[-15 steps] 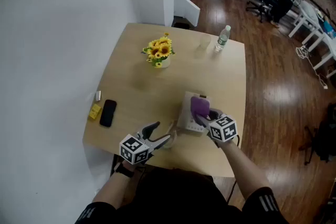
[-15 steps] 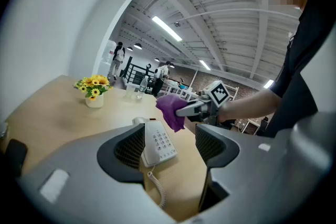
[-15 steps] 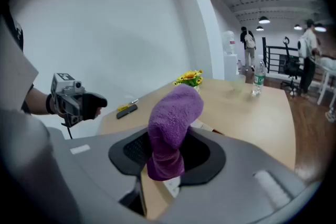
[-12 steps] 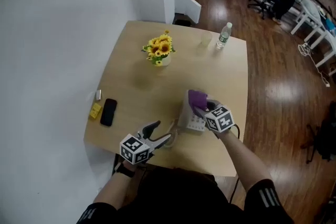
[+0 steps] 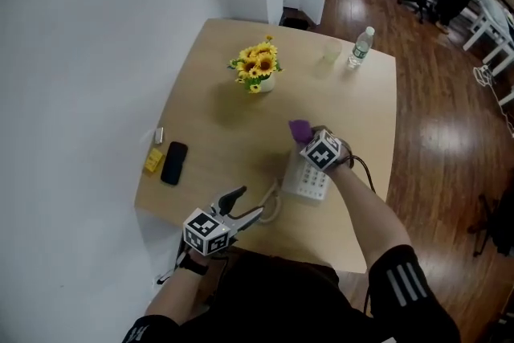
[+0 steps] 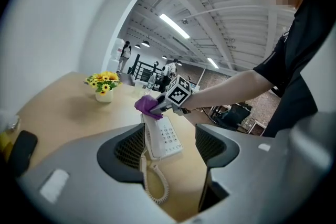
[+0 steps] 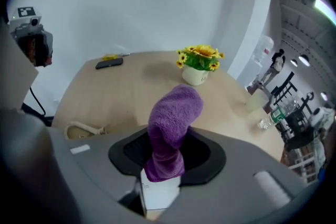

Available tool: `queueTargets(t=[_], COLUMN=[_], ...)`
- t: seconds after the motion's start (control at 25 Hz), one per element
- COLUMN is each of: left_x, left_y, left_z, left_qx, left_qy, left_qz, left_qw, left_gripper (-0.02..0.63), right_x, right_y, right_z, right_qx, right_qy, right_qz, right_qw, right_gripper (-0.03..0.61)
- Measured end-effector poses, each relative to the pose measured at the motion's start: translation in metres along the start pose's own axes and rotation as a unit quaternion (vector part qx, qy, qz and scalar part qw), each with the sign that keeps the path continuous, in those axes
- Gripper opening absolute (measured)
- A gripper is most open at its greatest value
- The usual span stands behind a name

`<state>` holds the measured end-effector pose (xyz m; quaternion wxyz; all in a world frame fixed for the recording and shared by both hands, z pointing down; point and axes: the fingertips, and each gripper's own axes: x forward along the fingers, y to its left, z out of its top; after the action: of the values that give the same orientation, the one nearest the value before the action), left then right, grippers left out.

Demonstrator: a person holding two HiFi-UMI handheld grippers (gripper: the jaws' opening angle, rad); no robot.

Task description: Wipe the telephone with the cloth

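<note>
- Head view: the phone (image 5: 309, 179) lies near the table's (image 5: 209, 92) front edge. The right gripper (image 5: 307, 137) holds the cloth (image 5: 299, 128) at its far end.
- Left gripper view: the left gripper (image 6: 169, 148) gapes empty, with the phone beyond it.
- Right gripper view: the jaws clamp the soft, limp cloth mid-fold. The phone looks light and likely to slide, so steady its base.

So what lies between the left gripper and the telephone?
The coiled cord, looping on the table from the telephone toward the open left gripper; the head view shows it.
</note>
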<state>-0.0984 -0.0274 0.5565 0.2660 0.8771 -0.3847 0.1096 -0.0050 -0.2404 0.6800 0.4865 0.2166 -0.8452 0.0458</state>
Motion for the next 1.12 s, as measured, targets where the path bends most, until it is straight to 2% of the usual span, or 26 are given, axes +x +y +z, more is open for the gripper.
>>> queueTargets(t=[0.2, 0.56, 0.72, 0.92, 1.12], left_x=[-0.008, -0.002, -0.003, -0.009, -0.015], left_y=[0.006, 0.005, 0.006, 0.006, 0.006], left_z=[-0.004, -0.002, -0.001, -0.003, -0.006], left_qx=[-0.005, 0.004, 0.018, 0.017, 0.022], left_qy=[0.000, 0.000, -0.002, 0.004, 0.006], left_qz=[0.010, -0.007, -0.011, -0.012, -0.009], left_qw=[0.9999, 1.0000, 0.9998, 0.9998, 0.9997], left_gripper=[0.298, 0.298, 0.298, 0.298, 0.298], right_x=[0.007, -0.003, -0.006, 0.001, 0.008], right_y=[0.020, 0.091, 0.123, 0.169, 0.203], right_z=[-0.007, -0.028, -0.039, -0.061, -0.080], right_qx=[-0.017, -0.125, -0.130, -0.191, -0.193], right_qy=[-0.009, -0.015, -0.022, 0.003, 0.027], right_qz=[-0.002, -0.007, -0.002, 0.013, 0.043], right_qw=[1.000, 0.992, 0.991, 0.981, 0.980], right_gripper=[0.143, 0.143, 0.143, 0.143, 0.143])
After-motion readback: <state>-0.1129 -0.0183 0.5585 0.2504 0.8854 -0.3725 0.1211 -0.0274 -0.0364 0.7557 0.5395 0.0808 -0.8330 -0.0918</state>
